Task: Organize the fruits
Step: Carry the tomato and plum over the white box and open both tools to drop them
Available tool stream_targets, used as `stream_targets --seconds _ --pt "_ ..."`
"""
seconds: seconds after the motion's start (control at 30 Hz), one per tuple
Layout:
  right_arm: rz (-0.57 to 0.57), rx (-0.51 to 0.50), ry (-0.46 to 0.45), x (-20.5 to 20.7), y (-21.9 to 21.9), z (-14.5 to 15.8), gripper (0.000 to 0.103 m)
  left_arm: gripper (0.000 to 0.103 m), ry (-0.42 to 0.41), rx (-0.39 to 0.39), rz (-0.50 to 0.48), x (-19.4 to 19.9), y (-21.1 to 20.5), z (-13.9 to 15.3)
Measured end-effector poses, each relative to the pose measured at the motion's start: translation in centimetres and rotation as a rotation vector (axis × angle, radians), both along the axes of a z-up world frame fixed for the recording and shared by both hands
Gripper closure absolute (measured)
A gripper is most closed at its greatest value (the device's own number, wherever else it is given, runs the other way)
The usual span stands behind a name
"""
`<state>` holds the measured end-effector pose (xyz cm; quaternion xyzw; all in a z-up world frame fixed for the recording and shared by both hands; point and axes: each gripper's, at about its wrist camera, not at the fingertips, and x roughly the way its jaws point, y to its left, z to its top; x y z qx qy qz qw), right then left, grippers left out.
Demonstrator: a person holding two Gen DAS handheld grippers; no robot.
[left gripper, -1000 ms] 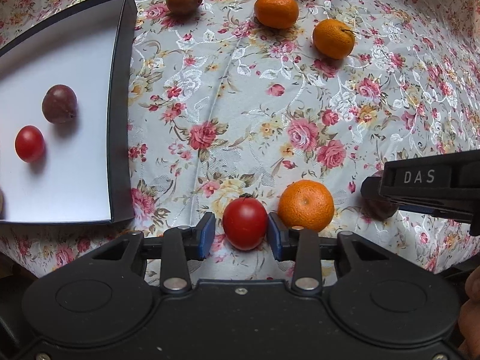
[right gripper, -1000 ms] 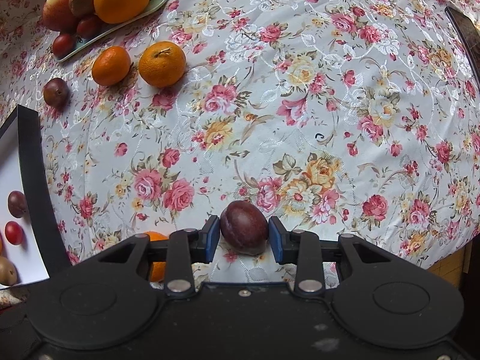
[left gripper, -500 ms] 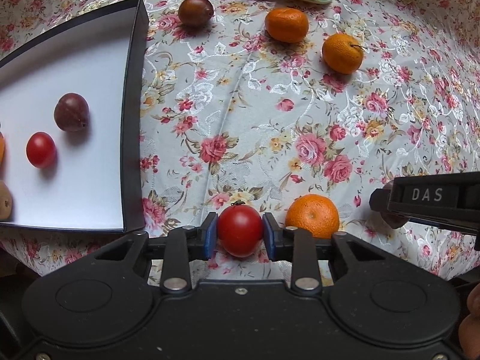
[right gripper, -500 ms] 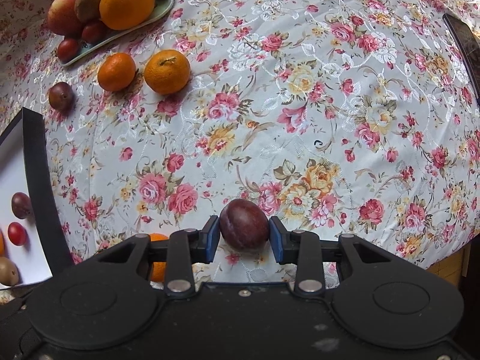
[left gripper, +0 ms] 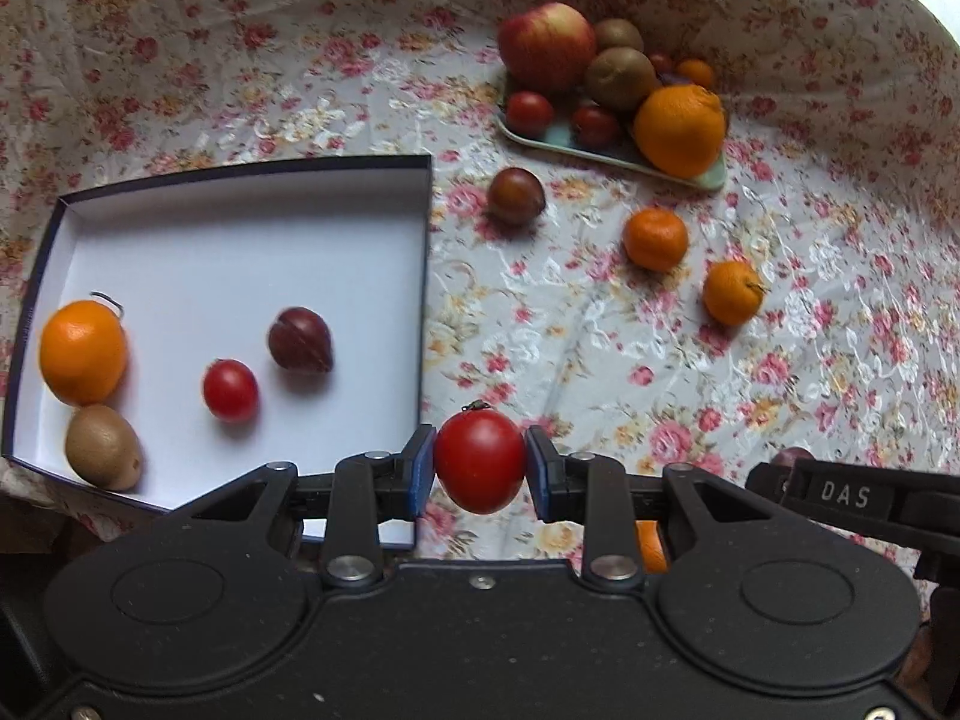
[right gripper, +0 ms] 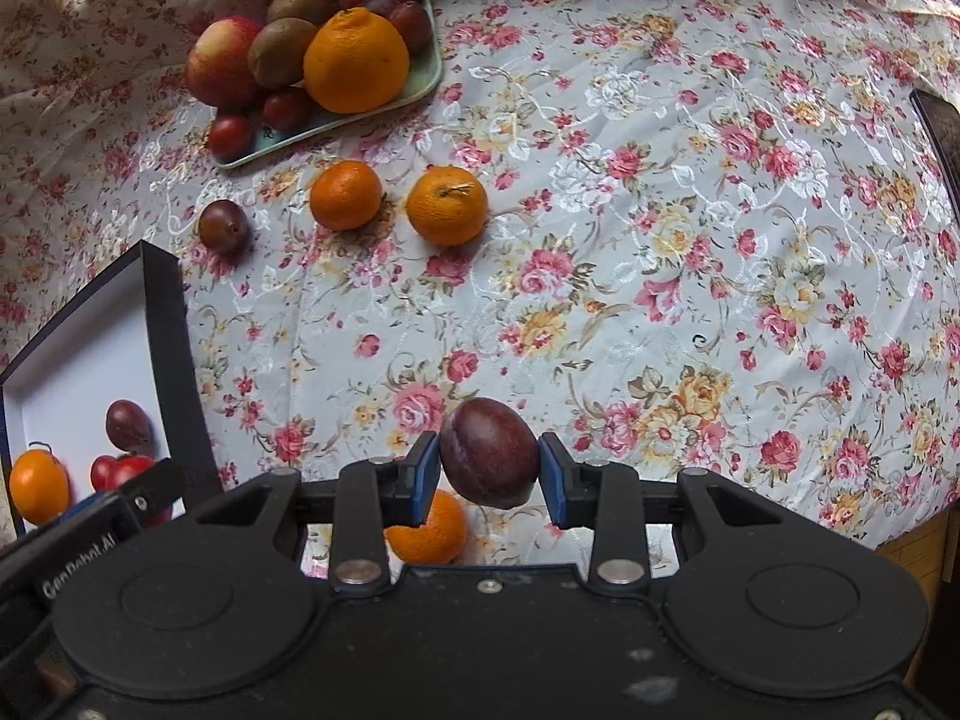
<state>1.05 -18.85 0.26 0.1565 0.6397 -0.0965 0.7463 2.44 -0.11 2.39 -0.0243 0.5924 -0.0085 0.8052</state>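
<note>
Both grippers have come up off the floral tablecloth (right gripper: 660, 192) vs a sec ago: my left gripper (left gripper: 480, 468) is clenched on the round red tomato (left gripper: 479, 461), now raised by the near-right corner of the white-lined black box (left gripper: 252, 252) at 9 o'clock; right gripper (right gripper: 489, 471) grasps the dark purple plum (right gripper: 489, 459), also airborne. So picks look done, drop-off is next imo. Counts: box holds 4 — 1 orange, 1 kiwi, 1 tomato, 1 plum. Loose on cloth toward 12: 2 mandarins, 1 plum, plus 1 mandarin under the grippers. Green tray (right gripper: 429, 69) at 12 is piled, count unclear.
</note>
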Motion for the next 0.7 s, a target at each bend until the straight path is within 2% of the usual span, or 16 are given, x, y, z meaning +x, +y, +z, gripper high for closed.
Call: stream_targets --seconds 0.4,0.7 --pt "0.119 0.046 -0.064 0.9 6.1 2.8 0.066 0.063 -0.044 0.045 0.169 1.8 7.8 1.7" --pt "0.235 0.061 -0.086 2.1 11.2 3.5 0.066 0.063 -0.036 0.046 0.207 3.2 10.4 1.5"
